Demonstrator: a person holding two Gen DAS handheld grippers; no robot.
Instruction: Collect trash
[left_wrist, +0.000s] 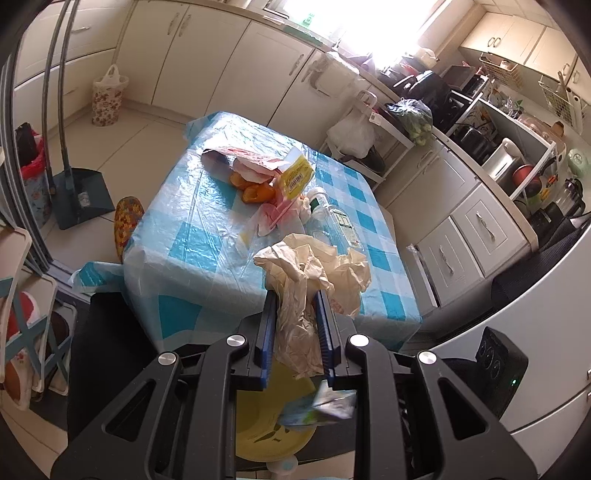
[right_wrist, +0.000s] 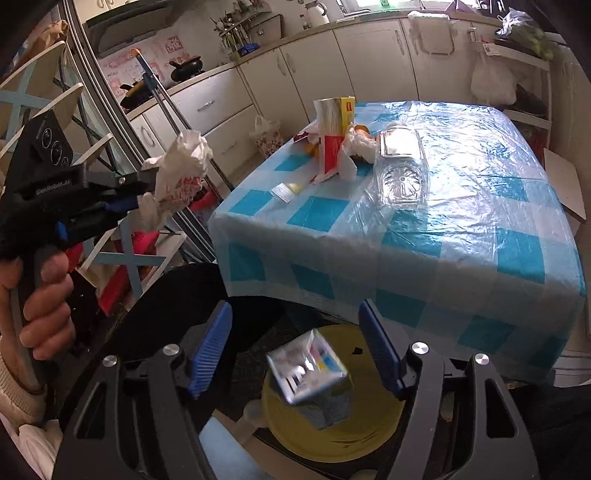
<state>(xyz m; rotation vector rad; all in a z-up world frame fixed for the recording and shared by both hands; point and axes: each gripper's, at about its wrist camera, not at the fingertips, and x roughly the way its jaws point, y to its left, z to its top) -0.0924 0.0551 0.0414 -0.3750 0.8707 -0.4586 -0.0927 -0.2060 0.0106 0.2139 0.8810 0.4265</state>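
1. The left gripper (left_wrist: 295, 295) is pinched on a crumpled plastic bag (left_wrist: 310, 273), whose wad bulges out ahead of the fingertips and trails back between the blue pads. In the right wrist view the same tool, gripped by a hand (right_wrist: 44, 291), is out to the left, well away from the table edge.
2. Below and behind the left fingers sits a yellow bin (left_wrist: 266, 424); judging by this, the bag is close to being dropped but is not yet let go.
3. The right gripper (right_wrist: 295, 343) stands spread wide with nothing pressed between its pads. Under it, a small carton (right_wrist: 306, 369) is blurred over the yellow bin, apparently falling in, so that piece looks nearly done.
4. Ahead of both tools, on the checked table (right_wrist: 406, 258), trash remains: a red-and-yellow box (right_wrist: 334, 136), crumpled tissue (right_wrist: 354, 147), orange peels (left_wrist: 255, 190) and a clear plastic bottle (right_wrist: 402, 166).
5. I judge the task roughly midway: several pieces are left to collect.
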